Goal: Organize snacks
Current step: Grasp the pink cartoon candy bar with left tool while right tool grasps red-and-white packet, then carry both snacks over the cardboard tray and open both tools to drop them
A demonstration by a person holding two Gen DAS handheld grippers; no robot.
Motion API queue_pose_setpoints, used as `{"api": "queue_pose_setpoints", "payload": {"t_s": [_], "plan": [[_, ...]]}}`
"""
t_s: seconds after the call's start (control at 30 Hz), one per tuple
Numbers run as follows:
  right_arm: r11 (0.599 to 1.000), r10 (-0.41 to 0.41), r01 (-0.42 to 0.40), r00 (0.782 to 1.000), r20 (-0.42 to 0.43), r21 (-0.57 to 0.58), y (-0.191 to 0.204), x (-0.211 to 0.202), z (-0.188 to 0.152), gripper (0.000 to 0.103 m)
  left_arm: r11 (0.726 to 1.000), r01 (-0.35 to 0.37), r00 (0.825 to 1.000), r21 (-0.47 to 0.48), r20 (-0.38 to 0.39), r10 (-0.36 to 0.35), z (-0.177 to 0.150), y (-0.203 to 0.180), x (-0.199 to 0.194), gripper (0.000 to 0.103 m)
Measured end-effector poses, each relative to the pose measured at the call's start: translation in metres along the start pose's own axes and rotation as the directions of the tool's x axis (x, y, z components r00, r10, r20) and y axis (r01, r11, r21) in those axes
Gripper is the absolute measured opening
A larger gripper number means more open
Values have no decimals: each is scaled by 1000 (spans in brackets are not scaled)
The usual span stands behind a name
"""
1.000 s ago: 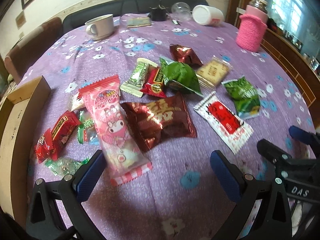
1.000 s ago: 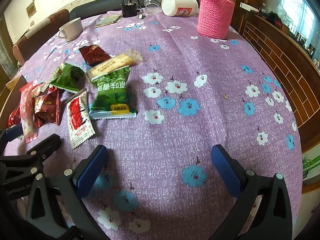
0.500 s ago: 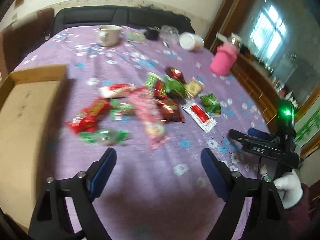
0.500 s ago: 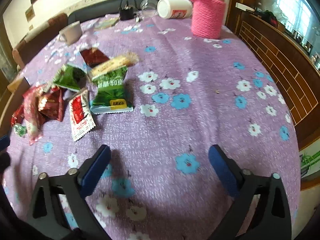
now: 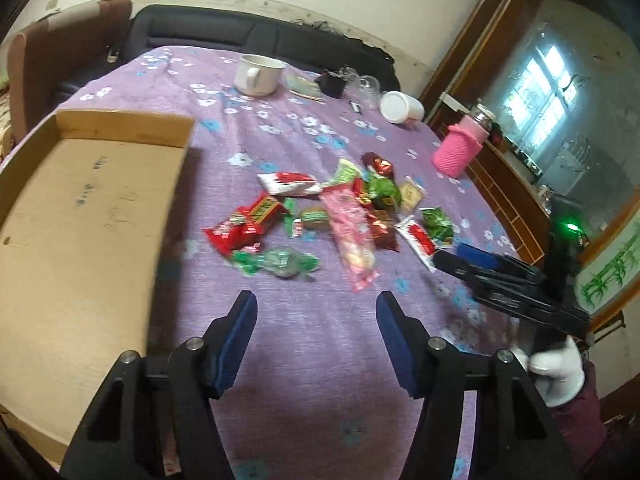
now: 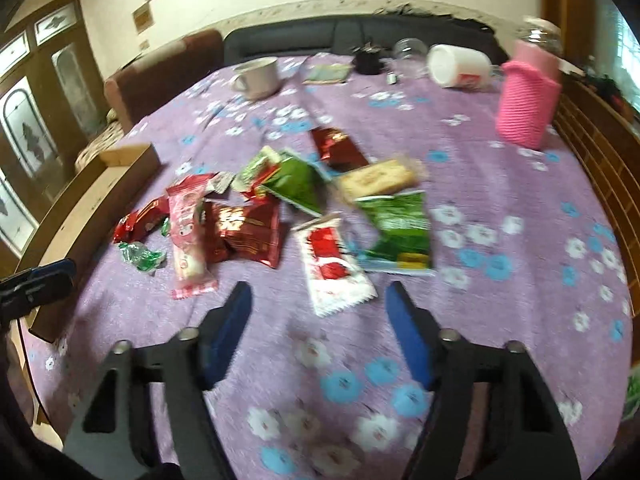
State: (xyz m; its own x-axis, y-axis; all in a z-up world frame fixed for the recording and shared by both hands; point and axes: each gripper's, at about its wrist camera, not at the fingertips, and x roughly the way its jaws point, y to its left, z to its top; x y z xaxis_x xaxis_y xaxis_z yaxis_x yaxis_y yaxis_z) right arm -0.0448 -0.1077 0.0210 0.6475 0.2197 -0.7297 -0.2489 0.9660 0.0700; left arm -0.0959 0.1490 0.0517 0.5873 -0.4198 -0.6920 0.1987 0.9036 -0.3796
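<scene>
Left wrist | crinkly foil snacks (image 5: 352, 216) — flat cardboard box (image 5: 80, 216) | both hand-held grippers closing, empty

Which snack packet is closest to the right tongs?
The white packet with the red picture. It lies just ahead of the right tongs, whose jaws are closing with nothing between them. The green packet and the pink one lie farther off.

A heap of snack packets (image 5: 340, 216) lies mid-table (image 5: 304, 400). A cardboard box (image 5: 80, 232) sits on the table to their left. Behind them stand a mug (image 5: 258, 75) and a toppled jar (image 5: 401, 108), with a sleeved bottle (image 5: 460, 152) to the right.
</scene>
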Motion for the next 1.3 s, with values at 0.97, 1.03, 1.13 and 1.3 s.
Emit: {"api": "queue_pose_setpoints", "payload": {"t_s": [0.97,1.03,1.13,1.3], "plan": [[998,48,-45,997,-54,48,-11,20,-9,34,993,-99,988,56,-111,105,42,-38,108,27],[997,57,-54,997,-52,54,-11,18,-10,34,992,-111,988,68,-104,117,41,-38,108,24],[995,75,-72,996,-40,68,-11,12,-12,33,995,-87,991,53,-96,92,39,-35,101,23],[990,116,-116,993,10,86,-6,-13,-16,33,1000,-6,1000,-5,-29,6,35,-29,63,23]]}}
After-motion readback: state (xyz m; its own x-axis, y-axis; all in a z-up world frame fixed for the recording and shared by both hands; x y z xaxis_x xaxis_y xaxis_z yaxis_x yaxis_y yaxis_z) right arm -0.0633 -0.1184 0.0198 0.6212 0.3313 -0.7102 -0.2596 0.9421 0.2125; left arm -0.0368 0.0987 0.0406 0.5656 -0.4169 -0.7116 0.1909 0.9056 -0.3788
